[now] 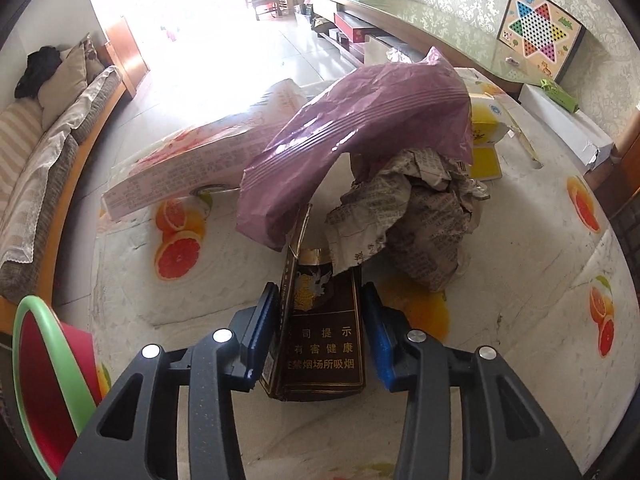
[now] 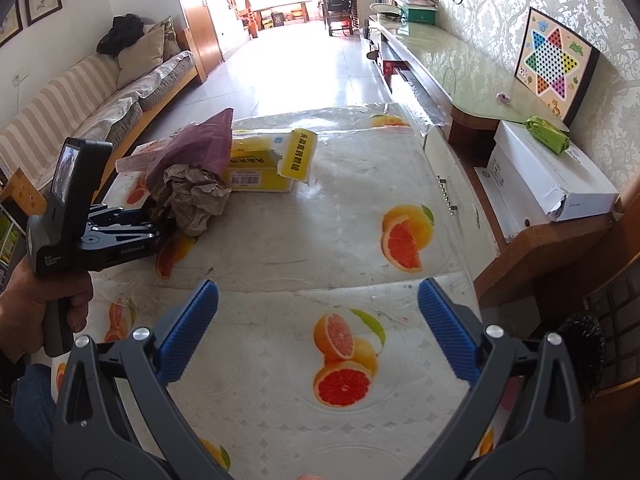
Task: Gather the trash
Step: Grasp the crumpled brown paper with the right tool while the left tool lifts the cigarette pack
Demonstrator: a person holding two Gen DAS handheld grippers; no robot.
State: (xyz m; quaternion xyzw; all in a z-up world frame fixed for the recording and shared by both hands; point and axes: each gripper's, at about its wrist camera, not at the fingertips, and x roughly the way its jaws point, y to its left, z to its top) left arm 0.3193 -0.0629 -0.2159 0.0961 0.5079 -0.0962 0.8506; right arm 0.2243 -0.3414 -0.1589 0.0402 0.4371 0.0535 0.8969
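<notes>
In the left wrist view my left gripper (image 1: 320, 296) is shut on a dark brown cigarette pack (image 1: 320, 344), its blue pads against both sides. Beyond it lie a crumpled newspaper wad (image 1: 412, 216), a purple plastic bag (image 1: 356, 136), a pink flat box (image 1: 200, 160) and a torn yellow box (image 1: 486, 136). In the right wrist view my right gripper (image 2: 318, 300) is open and empty above the fruit-print tablecloth (image 2: 360, 208). The left gripper (image 2: 120, 232) shows at the left, by the newspaper wad (image 2: 192, 200), the purple bag (image 2: 200, 148) and the yellow box (image 2: 264, 164).
A red bin with a green rim (image 1: 44, 380) stands at the table's left edge. A sofa (image 2: 80, 112) runs along the left. A long cabinet (image 2: 460, 80) with a checkers board (image 2: 554, 68) and a white box (image 2: 548, 176) is on the right.
</notes>
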